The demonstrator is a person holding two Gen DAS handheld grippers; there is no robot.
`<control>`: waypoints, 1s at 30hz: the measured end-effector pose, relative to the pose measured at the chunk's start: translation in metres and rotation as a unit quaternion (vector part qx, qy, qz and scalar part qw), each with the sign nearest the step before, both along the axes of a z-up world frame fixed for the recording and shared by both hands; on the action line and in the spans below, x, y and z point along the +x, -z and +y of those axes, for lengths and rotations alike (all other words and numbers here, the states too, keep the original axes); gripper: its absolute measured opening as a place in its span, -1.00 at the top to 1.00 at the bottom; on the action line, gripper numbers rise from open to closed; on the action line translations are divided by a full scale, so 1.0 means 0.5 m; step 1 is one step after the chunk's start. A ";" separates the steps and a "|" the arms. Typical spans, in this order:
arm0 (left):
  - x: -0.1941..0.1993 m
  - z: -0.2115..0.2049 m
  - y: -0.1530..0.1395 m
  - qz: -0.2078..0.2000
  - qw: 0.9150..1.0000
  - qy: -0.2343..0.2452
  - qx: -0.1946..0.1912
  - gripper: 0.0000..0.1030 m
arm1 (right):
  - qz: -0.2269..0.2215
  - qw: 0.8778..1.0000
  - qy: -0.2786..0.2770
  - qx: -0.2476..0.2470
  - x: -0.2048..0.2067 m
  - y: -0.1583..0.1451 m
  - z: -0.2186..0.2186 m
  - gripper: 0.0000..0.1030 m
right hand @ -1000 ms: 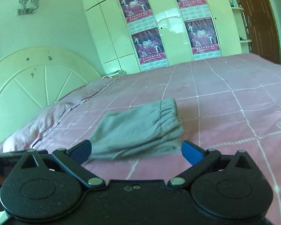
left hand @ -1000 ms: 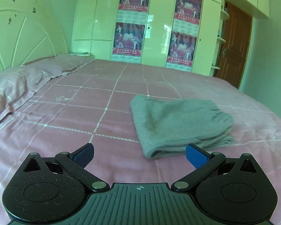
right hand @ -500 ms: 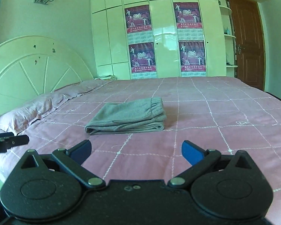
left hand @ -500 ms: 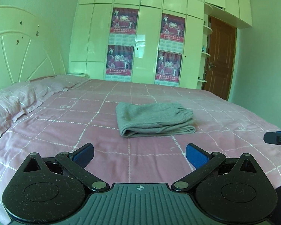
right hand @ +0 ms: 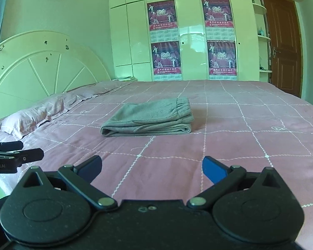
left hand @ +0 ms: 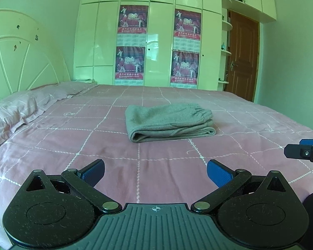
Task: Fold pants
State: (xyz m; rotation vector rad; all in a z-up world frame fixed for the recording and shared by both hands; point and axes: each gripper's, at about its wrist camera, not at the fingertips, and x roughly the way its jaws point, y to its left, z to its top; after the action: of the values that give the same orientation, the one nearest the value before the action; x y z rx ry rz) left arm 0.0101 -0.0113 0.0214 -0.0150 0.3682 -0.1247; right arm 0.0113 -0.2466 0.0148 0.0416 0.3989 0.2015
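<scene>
The grey pants (left hand: 169,121) lie folded in a flat stack on the pink checked bed (left hand: 94,145), waistband to the right; they also show in the right wrist view (right hand: 150,120). My left gripper (left hand: 155,171) is open and empty, well short of the pants above the bed's near edge. My right gripper (right hand: 151,166) is open and empty, also back from the pants. The right gripper's fingers (left hand: 302,151) show at the right edge of the left wrist view, and the left gripper's fingers (right hand: 16,154) at the left edge of the right wrist view.
Pink pillows (left hand: 20,108) lie at the left by a white headboard (right hand: 41,66). White wardrobes with posters (left hand: 156,41) stand beyond the bed. A brown door (left hand: 243,58) is at the far right.
Both grippers have pulled back and away from the folded pants, which now lie farther off. Each gripper has come into the other's view.
</scene>
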 end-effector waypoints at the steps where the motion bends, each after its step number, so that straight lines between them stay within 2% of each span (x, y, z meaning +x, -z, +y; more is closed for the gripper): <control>1: 0.002 -0.001 -0.001 0.001 1.000 0.001 0.000 -1.00 | 0.001 1.000 0.001 0.002 0.000 0.000 -0.001 -0.89; 7: 0.000 -0.003 -0.002 0.001 1.000 0.002 0.000 -1.00 | 0.004 1.000 0.009 0.016 0.000 0.001 -0.010 -0.89; 30: -0.004 -0.008 -0.002 0.002 1.000 0.004 0.004 -1.00 | 0.003 1.000 0.004 0.009 -0.004 -0.002 -0.006 -0.89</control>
State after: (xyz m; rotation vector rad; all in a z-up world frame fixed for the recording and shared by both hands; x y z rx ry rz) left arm 0.0083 -0.0154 0.0225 -0.0062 0.3728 -0.1318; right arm 0.0091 -0.2496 0.0157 0.0611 0.4035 0.1977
